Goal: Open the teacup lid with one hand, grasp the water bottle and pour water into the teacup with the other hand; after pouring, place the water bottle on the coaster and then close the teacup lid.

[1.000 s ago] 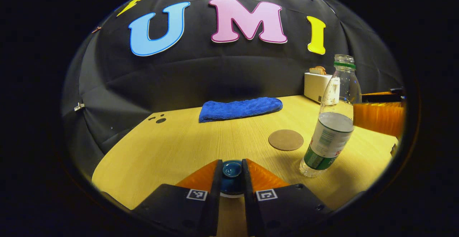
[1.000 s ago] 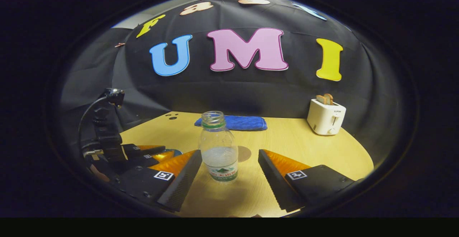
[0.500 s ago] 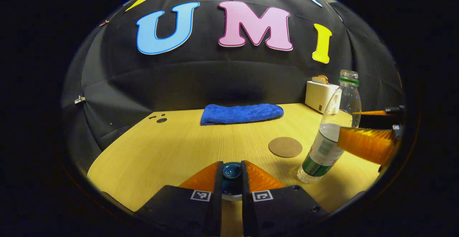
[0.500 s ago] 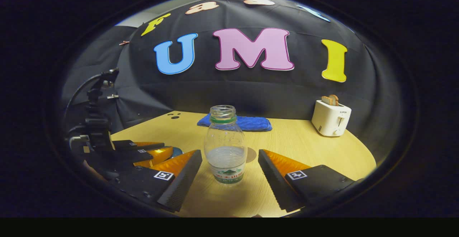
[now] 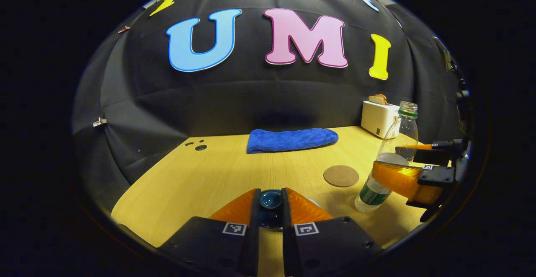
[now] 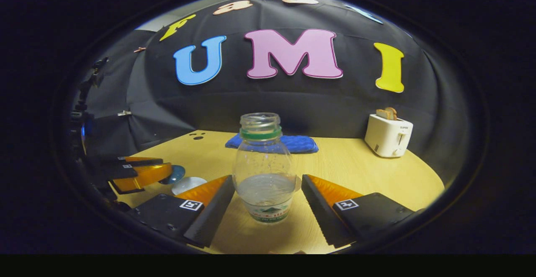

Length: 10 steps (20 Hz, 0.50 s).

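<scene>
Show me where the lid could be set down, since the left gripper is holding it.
Bare table lies left of the lid, in front of the blue towel. Crowded on the right: coaster, water bottle, right gripper.

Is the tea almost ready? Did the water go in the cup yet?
Not yet. Done: the left gripper has pinched the blue teacup lid by its knob and holds it above the cup's white rim. In hand: the right gripper is open around the uncapped water bottle, which stands on the table. Left: grasping, pouring, setting the bottle on the coaster, closing the lid.
</scene>
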Tool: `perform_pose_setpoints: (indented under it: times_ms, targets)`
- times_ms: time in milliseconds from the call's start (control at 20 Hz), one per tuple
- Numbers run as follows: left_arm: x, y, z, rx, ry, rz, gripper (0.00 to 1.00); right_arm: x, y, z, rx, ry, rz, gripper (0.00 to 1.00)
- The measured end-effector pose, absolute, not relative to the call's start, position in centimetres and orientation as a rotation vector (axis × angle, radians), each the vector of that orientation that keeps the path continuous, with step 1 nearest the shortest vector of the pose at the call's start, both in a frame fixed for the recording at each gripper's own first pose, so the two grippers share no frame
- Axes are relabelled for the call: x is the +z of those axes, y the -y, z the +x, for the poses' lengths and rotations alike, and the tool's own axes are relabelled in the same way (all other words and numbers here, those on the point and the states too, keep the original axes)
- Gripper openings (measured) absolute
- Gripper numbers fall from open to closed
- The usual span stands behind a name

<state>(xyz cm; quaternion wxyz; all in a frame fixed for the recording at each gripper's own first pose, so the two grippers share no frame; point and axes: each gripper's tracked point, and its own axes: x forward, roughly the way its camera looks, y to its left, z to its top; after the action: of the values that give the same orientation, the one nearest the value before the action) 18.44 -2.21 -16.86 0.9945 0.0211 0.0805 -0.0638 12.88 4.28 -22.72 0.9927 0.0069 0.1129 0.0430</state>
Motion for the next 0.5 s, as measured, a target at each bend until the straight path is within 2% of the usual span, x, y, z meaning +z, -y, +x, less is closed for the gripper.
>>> perform_pose_setpoints:
  times_ms: [100, 200, 300, 500]
  targets:
    - [-17.1, 1.5, 18.2, -0.119, -0.174, 0.038, 0.27, -22.8, -4.5, 13.3, 0.077, -0.22, 0.033, 0.98]
    - [-17.4, 0.9, 17.9, -0.112, -0.181, 0.034, 0.23, -23.4, -4.6, 13.6, 0.073, -0.232, 0.035, 0.96]
    - [-17.4, 0.5, 17.8, -0.107, -0.183, 0.033, 0.27, -23.7, -4.8, 13.8, 0.064, -0.238, 0.02, 0.84]
    - [-17.0, -0.5, 17.4, -0.098, -0.181, 0.038, 0.27, -23.5, -5.2, 14.0, 0.08, -0.225, -0.018, 0.8]
